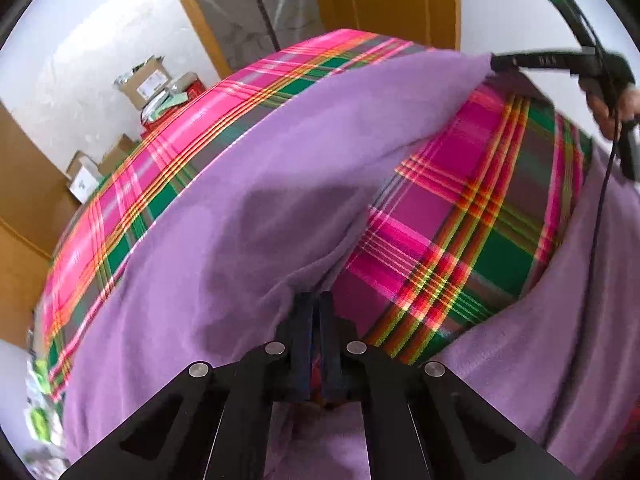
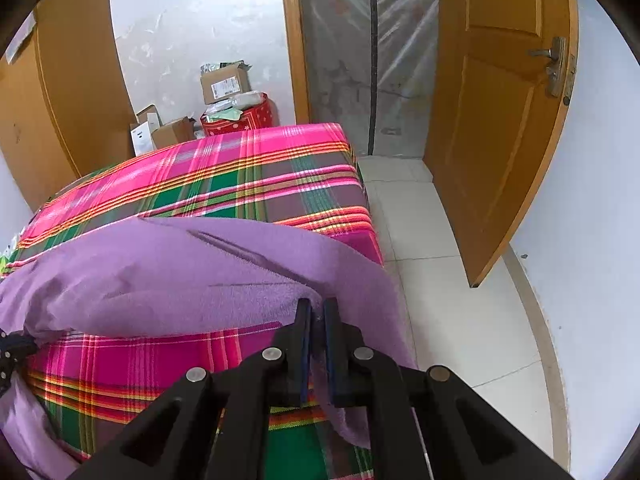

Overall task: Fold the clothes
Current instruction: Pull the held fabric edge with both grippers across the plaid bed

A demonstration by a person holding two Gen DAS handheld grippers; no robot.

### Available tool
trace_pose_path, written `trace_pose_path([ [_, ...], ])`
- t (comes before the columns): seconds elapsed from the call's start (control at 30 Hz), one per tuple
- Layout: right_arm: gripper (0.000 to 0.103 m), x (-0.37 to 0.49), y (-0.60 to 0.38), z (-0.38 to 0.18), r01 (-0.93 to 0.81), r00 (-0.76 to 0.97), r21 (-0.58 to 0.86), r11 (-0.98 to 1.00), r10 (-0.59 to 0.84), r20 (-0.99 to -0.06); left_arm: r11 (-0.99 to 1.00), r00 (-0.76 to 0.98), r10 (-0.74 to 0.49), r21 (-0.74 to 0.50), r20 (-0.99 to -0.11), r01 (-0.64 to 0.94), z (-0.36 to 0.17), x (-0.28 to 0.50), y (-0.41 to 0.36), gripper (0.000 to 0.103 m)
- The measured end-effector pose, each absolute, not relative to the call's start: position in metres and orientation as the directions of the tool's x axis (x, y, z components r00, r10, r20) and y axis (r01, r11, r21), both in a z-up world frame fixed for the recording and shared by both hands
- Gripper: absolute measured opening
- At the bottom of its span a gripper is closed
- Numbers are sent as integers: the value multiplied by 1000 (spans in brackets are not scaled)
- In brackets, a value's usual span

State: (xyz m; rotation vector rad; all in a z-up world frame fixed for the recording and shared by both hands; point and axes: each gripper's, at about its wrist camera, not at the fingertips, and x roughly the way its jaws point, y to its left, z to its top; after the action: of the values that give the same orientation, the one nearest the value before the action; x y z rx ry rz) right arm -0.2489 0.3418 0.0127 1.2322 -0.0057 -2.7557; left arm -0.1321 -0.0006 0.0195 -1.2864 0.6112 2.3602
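Left gripper (image 1: 319,300): jaws pinched on purple cloth (image 1: 248,184). Right gripper (image 2: 317,306): clamped on its far corner. Cloth hangs between them, lifted over the plaid bed cover (image 2: 224,168).

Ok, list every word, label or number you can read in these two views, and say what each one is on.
"DAS", uncertain, blurred pale letters on the right tool seen from the left wrist.
White shipping label on the cardboard box: print too small to read.
White carton by the wall: dark mark, unreadable.
White sticker on the wardrobe: blurred, unreadable.
Nothing else legible.
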Motion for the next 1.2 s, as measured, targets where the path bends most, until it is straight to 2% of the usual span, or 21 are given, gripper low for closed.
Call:
trace_pose_path([
  [0.1,6,-245,341,23,107,-693,31,-994,-97,-714,-842,-474,222,78,-852,-534,33,-129,-15,2],
  [0.27,6,-238,338,38,133,-712,-1,-991,-95,-696,-861,-477,259,23,-840,-508,46,-120,-38,1],
  [0.4,6,-230,339,34,142,-689,-20,-990,-84,-720,-856,-441,270,-4,-856,-518,36,-115,-41,1],
  [0.5,6,-230,338,25,144,-676,-76,-987,-41,-736,-849,-443,267,8,-856,-528,30,-112,-35,1],
  [0.63,7,-241,332,13,129,-649,-100,-987,-8,-760,-846,-485,235,68,-842,-529,28,-114,-21,6],
  [0.77,7,-248,333,6,115,-627,-62,-991,-24,-779,-824,-500,215,119,-839,-554,25,-112,-6,22],
  [1.03,8,-246,337,-1,111,-611,-23,-994,-50,-790,-803,-494,175,167,-851,-572,11,-127,11,26],
  [1.13,8,-245,337,-2,114,-613,-30,-993,-47,-789,-801,-493,185,160,-850,-577,10,-127,14,24],
  [1.2,8,-244,336,-1,117,-615,-35,-992,-45,-787,-799,-479,210,133,-852,-586,11,-126,14,6],
])
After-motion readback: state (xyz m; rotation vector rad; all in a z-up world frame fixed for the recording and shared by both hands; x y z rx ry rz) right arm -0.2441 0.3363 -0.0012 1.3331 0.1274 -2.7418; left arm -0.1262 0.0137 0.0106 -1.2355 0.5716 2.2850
